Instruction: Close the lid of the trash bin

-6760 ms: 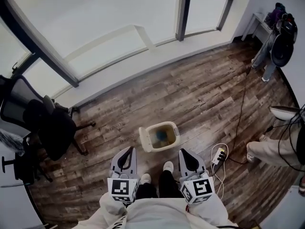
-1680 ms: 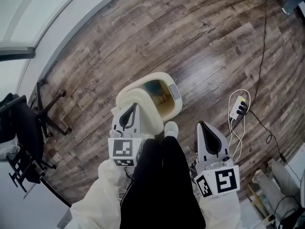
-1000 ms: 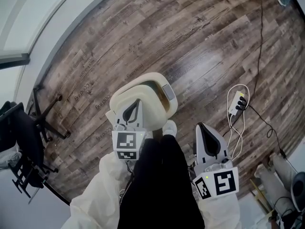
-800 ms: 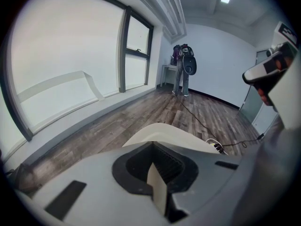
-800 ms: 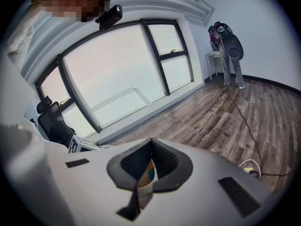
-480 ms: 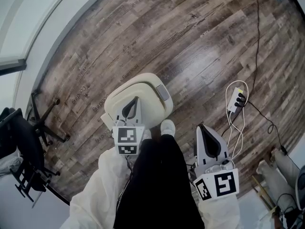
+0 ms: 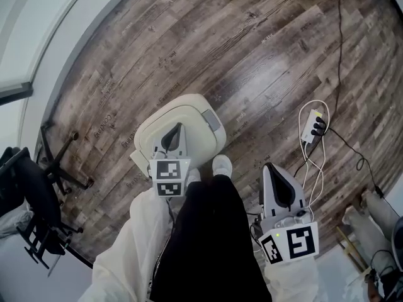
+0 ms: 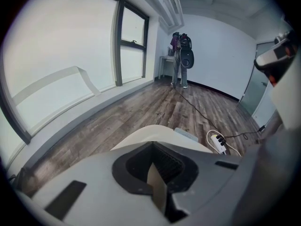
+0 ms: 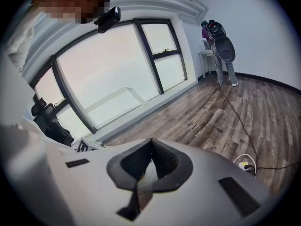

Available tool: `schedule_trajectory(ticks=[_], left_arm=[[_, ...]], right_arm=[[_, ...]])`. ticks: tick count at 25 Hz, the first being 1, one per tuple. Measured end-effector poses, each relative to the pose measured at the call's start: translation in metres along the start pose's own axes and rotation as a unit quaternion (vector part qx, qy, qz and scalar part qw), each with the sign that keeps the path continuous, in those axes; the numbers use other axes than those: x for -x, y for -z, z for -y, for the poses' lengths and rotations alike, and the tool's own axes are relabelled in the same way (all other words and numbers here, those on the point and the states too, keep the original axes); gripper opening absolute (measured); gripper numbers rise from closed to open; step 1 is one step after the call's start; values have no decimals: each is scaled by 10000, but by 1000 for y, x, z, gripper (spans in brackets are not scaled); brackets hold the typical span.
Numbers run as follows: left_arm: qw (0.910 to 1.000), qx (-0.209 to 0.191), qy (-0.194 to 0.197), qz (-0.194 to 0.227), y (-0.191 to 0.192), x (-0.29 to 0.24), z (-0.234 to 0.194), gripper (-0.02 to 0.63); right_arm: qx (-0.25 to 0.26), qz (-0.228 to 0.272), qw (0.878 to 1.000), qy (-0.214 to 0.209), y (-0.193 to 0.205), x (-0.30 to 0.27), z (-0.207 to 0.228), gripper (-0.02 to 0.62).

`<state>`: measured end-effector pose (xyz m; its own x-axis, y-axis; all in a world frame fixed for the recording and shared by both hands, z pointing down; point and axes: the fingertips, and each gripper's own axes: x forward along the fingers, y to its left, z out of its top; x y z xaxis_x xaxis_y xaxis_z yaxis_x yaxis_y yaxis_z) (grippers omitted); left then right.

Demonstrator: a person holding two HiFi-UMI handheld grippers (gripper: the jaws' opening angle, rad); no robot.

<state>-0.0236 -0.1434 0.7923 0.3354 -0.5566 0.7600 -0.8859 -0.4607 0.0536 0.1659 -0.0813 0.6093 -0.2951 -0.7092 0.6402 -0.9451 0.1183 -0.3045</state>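
Lid (image 7: 182, 119) flat, long axis diagonal, tab (image 7: 213, 120) upper-right

1. A dark wood-plank floor (image 7: 264, 55) fills the room
2. A cream trash bin (image 7: 182, 121), lid down, stands on it just beside two white shoes (image 7: 221, 165)
3. A white power strip (image 7: 313, 126) with looped cord lies to the right, near a black cable (image 7: 337, 49)
4. An office chair (image 7: 38, 194) stands at left
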Motion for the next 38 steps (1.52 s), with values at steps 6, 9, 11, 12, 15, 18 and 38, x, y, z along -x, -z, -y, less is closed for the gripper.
schedule_trajectory(ticks=[6,9,11,12,15,18,38], left_arm=[[10000,29,-26,-46,2,-4,2,5],[10000,3,-17,-51,4,-5,2,5],[10000,-59,-7,-60,4,-6,1,5],[9999,-103,-11,-66,5,-7,1,5],[9997,-235,-62,-87,6,-8,2,5],[9995,-291,-94,-87,6,-10,3,5],[9986,-500,-171,-2,8,-12,4,5]], right_arm=[[-22,18,10000,19,0,2,3,23],[-19,0,10000,6,1,1,1,23],[-17,-16,10000,-4,2,-1,-1,23],[-15,-20,10000,-11,2,-2,-1,23],[-15,-24,10000,-19,2,-4,-1,23],[-18,-21,10000,-23,1,-4,-2,23],[34,-68,10000,-47,6,-6,-2,23]])
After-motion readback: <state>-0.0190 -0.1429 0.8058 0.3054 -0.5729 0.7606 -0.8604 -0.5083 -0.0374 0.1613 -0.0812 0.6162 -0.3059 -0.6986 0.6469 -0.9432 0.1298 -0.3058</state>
